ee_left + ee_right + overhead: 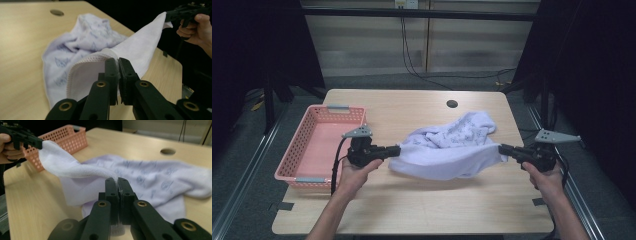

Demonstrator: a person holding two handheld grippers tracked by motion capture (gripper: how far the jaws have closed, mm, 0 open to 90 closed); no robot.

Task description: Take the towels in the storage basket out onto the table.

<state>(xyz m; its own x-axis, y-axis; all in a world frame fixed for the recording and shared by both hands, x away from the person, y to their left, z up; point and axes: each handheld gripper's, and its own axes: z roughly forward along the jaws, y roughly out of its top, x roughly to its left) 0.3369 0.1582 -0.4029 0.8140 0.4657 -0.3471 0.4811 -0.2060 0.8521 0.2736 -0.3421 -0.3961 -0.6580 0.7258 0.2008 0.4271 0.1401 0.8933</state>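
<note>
A pale lilac cloth with a small printed pattern lies crumpled on the wooden table, its near edge lifted off the surface and stretched between both grippers. My left gripper is shut on the cloth's left corner, its jaws pinching the stitched hem. My right gripper is shut on the right corner, with fabric squeezed between its jaws. In the left gripper view the right gripper holds the far corner; in the right gripper view the left gripper holds the opposite corner.
A pink perforated basket stands at the table's left edge, just behind my left hand. A round cable hole sits near the far edge. Dark frames and curtains flank the table on both sides.
</note>
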